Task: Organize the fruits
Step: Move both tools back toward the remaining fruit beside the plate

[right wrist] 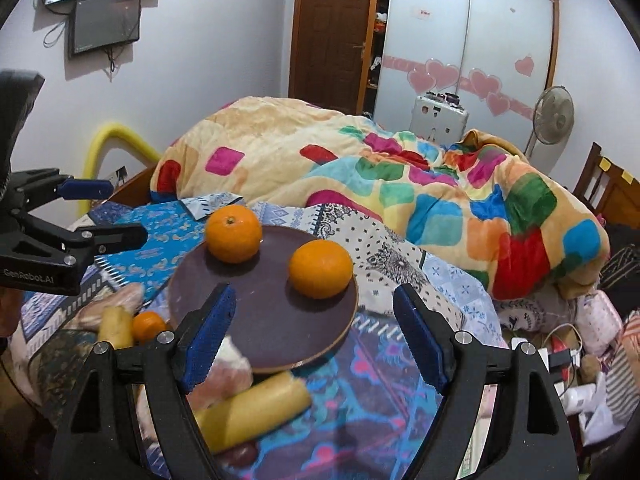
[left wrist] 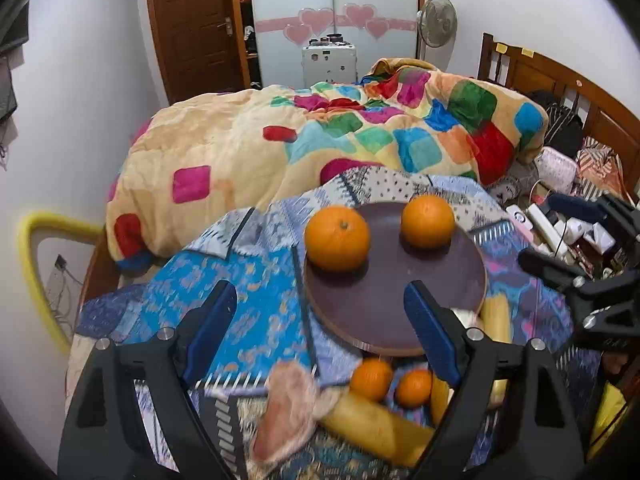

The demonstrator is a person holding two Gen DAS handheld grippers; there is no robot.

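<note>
Left gripper (left wrist: 320, 320) agape over plate (left wrist: 400, 312), bananas (left wrist: 372, 424) beneath.

A home bedroom, apparently: a bed (left wrist: 520, 76) under a patchwork duvet (left wrist: 320, 140), a heart-stickered wardrobe (right wrist: 468, 40), and a standing fan (right wrist: 554, 114).

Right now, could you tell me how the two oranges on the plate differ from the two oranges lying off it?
The plate oranges look larger; the loose oranges look smaller. The plate oranges sit apart on the dark plate; the loose oranges lie side by side on the patterned cloth, against bananas. All four are round, bright orange and ungripped.
</note>
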